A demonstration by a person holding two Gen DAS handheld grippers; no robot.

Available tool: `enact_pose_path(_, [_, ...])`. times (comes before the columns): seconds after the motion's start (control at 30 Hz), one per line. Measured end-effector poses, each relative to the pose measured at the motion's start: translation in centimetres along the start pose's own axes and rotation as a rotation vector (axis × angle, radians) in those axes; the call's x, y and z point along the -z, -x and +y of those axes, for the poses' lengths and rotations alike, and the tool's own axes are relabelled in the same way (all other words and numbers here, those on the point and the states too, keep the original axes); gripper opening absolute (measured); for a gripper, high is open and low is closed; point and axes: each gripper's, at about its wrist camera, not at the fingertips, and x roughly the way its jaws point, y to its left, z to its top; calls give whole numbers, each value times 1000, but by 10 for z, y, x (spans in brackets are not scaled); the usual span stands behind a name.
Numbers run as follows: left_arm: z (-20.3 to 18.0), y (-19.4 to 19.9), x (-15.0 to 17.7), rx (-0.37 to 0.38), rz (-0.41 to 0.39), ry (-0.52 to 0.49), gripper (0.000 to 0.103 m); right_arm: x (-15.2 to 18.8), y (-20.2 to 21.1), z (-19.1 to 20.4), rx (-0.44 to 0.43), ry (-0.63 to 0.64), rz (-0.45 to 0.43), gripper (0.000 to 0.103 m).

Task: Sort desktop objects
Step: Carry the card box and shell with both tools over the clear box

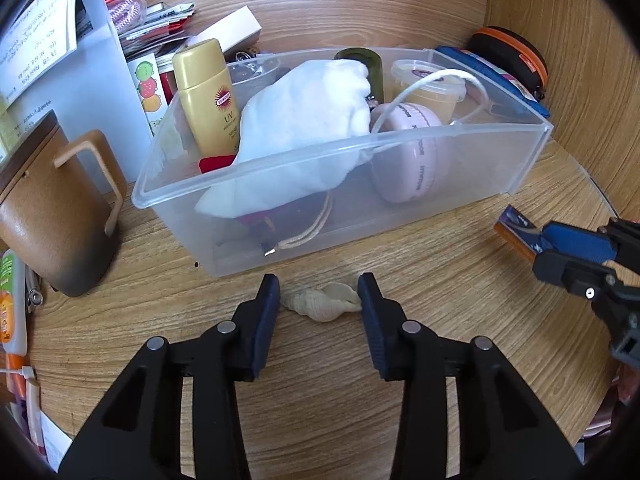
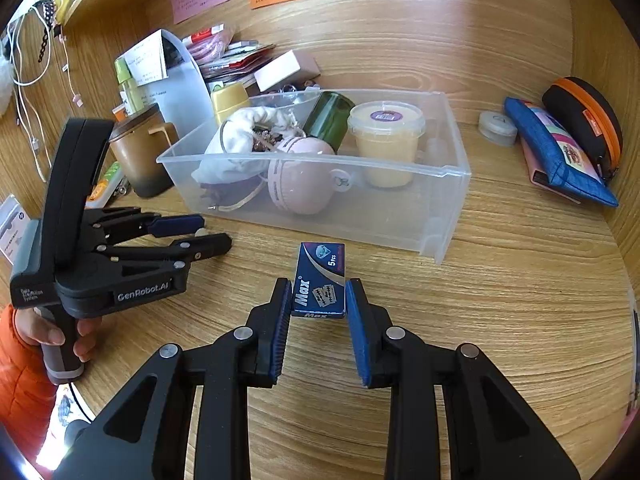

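A cream seashell (image 1: 326, 301) lies on the wooden desk in front of the clear plastic bin (image 1: 400, 216). My left gripper (image 1: 319, 292) straddles the shell: the right pad touches it, while a thin gap shows at the left pad, so the jaws are open around it. My right gripper (image 2: 319, 284) is shut on a blue "Max" razor-blade box (image 2: 320, 280), held a little above the desk in front of the bin (image 2: 400, 220). The left wrist view shows that box (image 1: 516, 228) at the far right. A white pouch (image 1: 304, 128), a gold sunscreen bottle (image 1: 210, 96), a pink round case (image 2: 300, 184) and a lidded cup (image 2: 386, 140) fill the bin.
A brown lidded mug (image 1: 60, 216) stands left of the bin, with papers and a white file behind it. A blue pouch (image 2: 560, 156), a black-and-orange case (image 2: 584, 120) and a small round tub (image 2: 498, 128) lie at the right back. A hand in an orange sleeve (image 2: 24, 360) holds the left gripper.
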Motion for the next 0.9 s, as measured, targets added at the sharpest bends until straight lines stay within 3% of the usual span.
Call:
enact_pose_path(0.33, [6,30,6,6,-68,3,40,-9,10,-4,2,-5,-26,25])
enact_pose_path(0.9, [11,77,-23,24,-205,14,40,-37,39,0,39,26,-112,25])
